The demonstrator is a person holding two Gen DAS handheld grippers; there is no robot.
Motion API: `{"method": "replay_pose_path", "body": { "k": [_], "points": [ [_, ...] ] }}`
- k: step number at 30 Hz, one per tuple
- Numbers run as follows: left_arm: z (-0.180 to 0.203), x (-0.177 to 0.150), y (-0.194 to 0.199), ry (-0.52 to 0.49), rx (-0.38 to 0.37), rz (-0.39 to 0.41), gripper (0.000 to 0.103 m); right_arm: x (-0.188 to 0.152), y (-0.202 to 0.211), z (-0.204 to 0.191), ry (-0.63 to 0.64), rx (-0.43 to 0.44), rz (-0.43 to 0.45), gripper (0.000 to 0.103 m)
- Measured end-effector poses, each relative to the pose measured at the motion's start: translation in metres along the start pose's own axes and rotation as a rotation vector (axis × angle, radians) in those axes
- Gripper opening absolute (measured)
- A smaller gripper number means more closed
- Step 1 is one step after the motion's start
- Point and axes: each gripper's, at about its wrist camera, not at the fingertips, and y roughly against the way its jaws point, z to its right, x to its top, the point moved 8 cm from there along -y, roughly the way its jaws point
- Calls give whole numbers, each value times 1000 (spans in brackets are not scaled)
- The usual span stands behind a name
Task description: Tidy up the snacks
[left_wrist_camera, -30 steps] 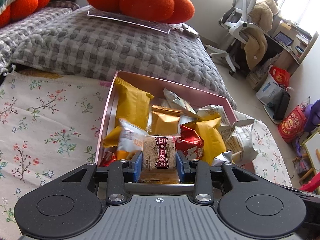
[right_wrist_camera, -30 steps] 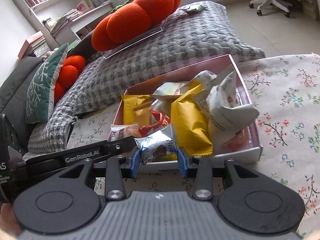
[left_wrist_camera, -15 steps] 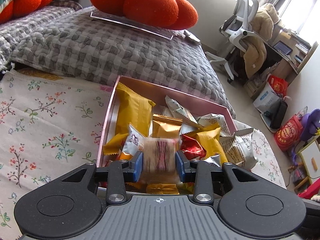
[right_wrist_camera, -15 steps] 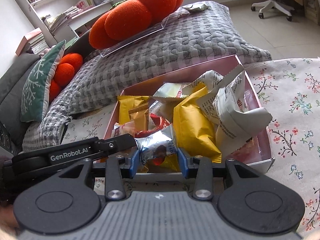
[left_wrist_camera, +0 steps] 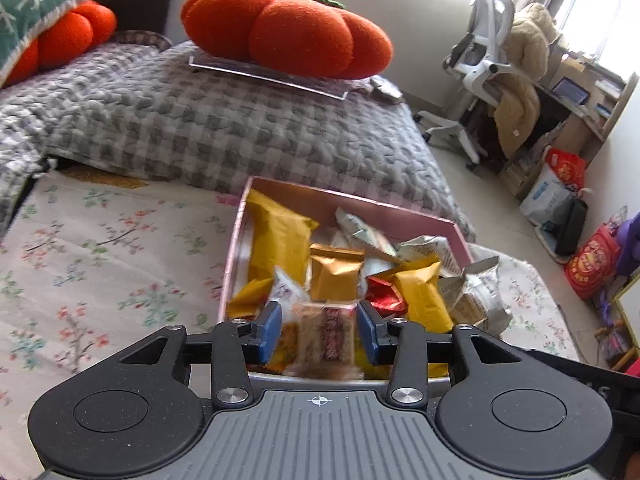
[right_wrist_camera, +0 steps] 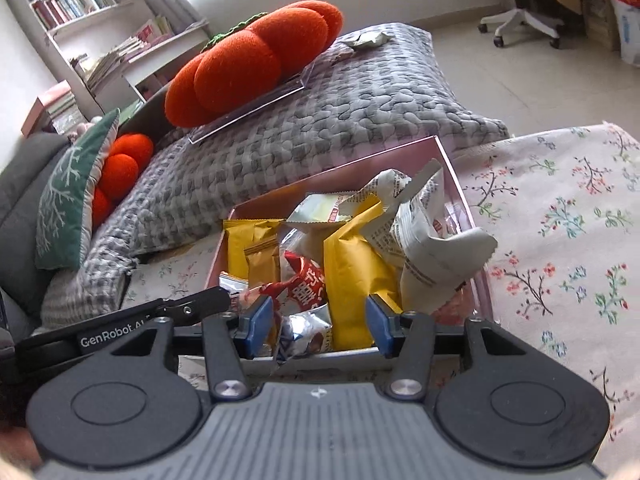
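Left wrist view. We saw one shallow pink box (left_wrist_camera: 416,211), rectangular and thin-walled, on a floral cloth (left_wrist_camera: 100,264) over the tabletop. The box held a loose heap of crinkled foil and plastic snack packets; we counted at least three yellow ones, the largest being a tall yellow pouch (left_wrist_camera: 280,240), plus one red wrapper (left_wrist_camera: 384,298) and several silver-grey printed ones. The left gripper (left_wrist_camera: 318,330) had just been opening: its two blue-padded jaws stood apart, clear of a small clear-wrapped beige cake packet (left_wrist_camera: 328,338) with a dark red label, which lay between them at the near end of the box, slightly blurred. Behind the box lay one grey quilted checked cushion (left_wrist_camera: 224,128) carrying one orange lobed pumpkin-shaped plush (left_wrist_camera: 288,36).

Right wrist view. We saw the same box (right_wrist_camera: 450,160) from its other side, set on the same cloth (right_wrist_camera: 560,240). The right gripper (right_wrist_camera: 316,328) had likewise just been opening; its jaws stood moderately wide, with one crumpled silver foil packet (right_wrist_camera: 306,330) between them and free of both pads, resting at the box's near edge. The black finger of the left gripper (right_wrist_camera: 192,304) reached in from the left. We counted two orange plushes, the large one (right_wrist_camera: 256,64) on the grey cushion (right_wrist_camera: 360,120) and a smaller one (right_wrist_camera: 124,164) beside a green pillow (right_wrist_camera: 68,200).
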Motion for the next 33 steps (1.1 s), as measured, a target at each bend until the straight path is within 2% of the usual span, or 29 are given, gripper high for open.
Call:
{"method": "replay_pose_path", "body": {
  "k": [6, 10, 13, 15, 20, 22, 24, 26, 28, 30, 33],
  "points": [
    [-5, -15, 19, -3, 38, -21, 42, -9, 19, -3, 33, -42, -37, 49],
    [-8, -27, 37, 10, 64, -21, 44, -23, 41, -2, 71, -66, -31, 49],
    [-4, -44, 55, 4, 77, -14, 45, -34, 54, -7, 137, -80, -30, 50],
    [-1, -59, 67, 5, 79, -11, 49, -40, 62, -10, 168, -84, -22, 51],
    [4, -80, 86, -14, 102, -3, 50, -59, 78, -9, 181, -100, -28, 52],
    [4, -85, 92, -31, 126, 11, 52, -65, 84, -7, 188, -109, -20, 58],
    [6, -87, 95, -50, 146, 18, 61, -69, 91, -6, 194, -128, -9, 60],
    [9, -90, 98, -69, 150, 21, 63, -72, 93, -5, 196, -138, -3, 63],
    [14, -92, 101, -98, 152, 28, 68, -75, 94, -4, 191, -141, -2, 71],
    [17, -92, 101, -123, 167, 36, 78, -75, 92, -6, 203, -145, -3, 77],
    [18, -90, 101, -148, 197, 44, 85, -74, 90, -4, 234, -193, 16, 85]
  ]
}}
